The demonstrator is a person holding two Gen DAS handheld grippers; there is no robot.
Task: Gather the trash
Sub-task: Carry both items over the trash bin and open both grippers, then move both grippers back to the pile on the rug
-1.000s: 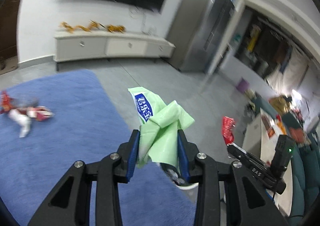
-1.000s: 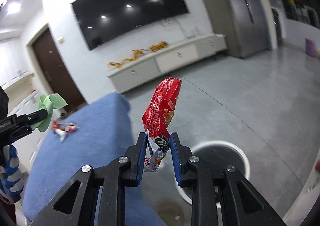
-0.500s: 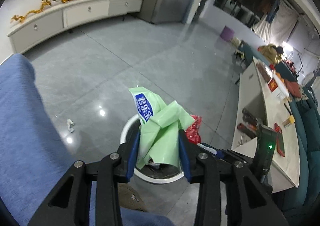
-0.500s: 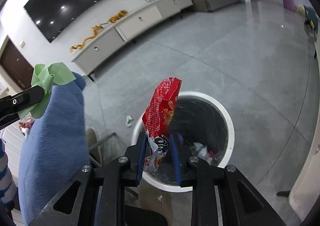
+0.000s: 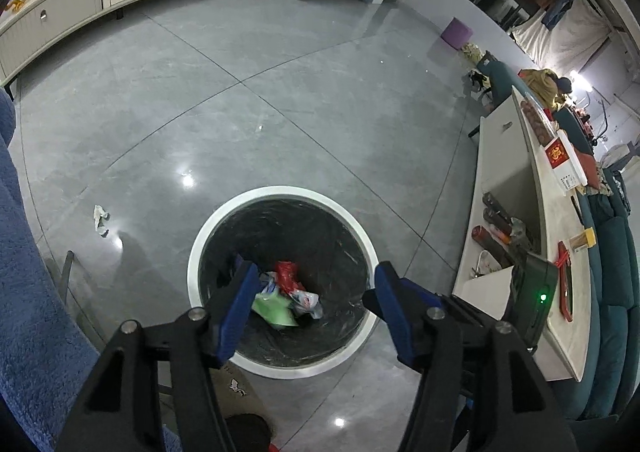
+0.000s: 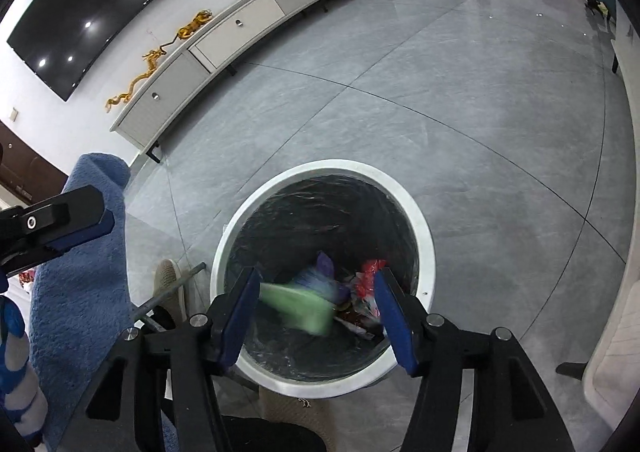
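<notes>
Now both grippers, left (image 5: 314, 306) and right (image 6: 316, 312), have just sprung apart, empty, over one white-rimmed bin (image 5: 280, 366); one green wrapper (image 5: 274, 308) and one red wrapper (image 5: 286, 274) lie inside, lettering unreadable.

Both cams are fisheyes riding on the grippers, tilted steeply down over the white-rimmed trash bin (image 5: 280, 195), so each frame has its own two fingers at the bottom edge. The left wrist view sits close above the bin with the blue blanket (image 5: 24, 272) on its left. The right wrist view shares that same bin (image 6: 324, 167), grey floor (image 6: 440, 91) and TV cabinet (image 6: 224, 43), and also catches the left gripper (image 6: 60, 219) poking in from its left side.
</notes>
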